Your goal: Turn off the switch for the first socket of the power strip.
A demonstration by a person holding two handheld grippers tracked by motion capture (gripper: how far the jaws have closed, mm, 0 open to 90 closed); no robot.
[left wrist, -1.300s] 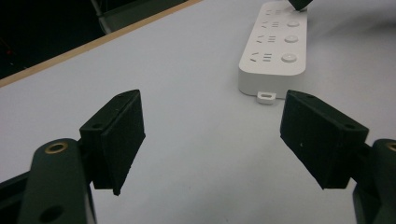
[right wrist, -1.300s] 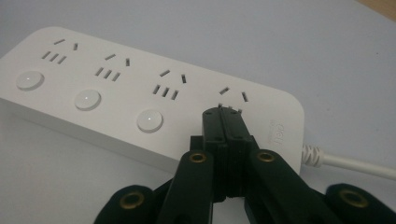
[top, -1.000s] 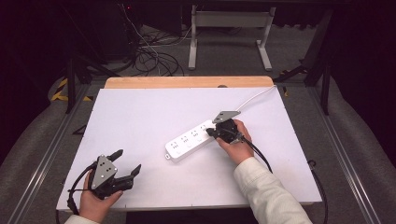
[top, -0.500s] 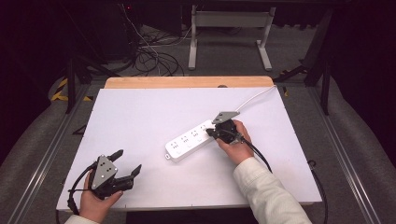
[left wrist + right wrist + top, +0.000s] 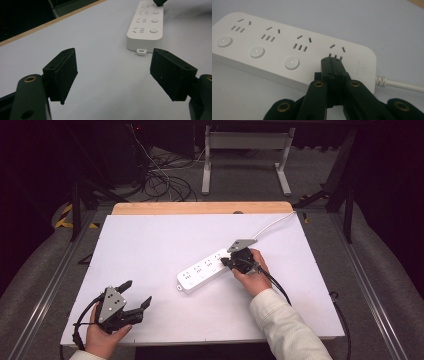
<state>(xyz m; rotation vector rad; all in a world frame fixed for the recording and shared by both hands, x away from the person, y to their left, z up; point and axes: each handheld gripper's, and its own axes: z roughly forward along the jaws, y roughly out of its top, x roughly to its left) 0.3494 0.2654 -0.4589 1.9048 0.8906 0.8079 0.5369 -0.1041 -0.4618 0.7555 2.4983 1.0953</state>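
Nothing has moved since the earlier frame. We press the right gripper [image 5: 333, 61], jaws clenched together and holding nothing, onto the power strip [image 5: 207, 270] at its cable end, mid-worktop [image 5: 150, 245]. Our left gripper [image 5: 131, 295] rests near the worktop's front left corner, jaws released.

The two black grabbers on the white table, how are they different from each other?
The left gripper has its jaws spread wide apart with nothing between them; the right gripper has its jaws pressed shut together. The left gripper sits at the near corner of the table, away from the power strip; the right gripper's tip is down over the strip's last switch, by the cord end. Both are black, and each is held in a hand.
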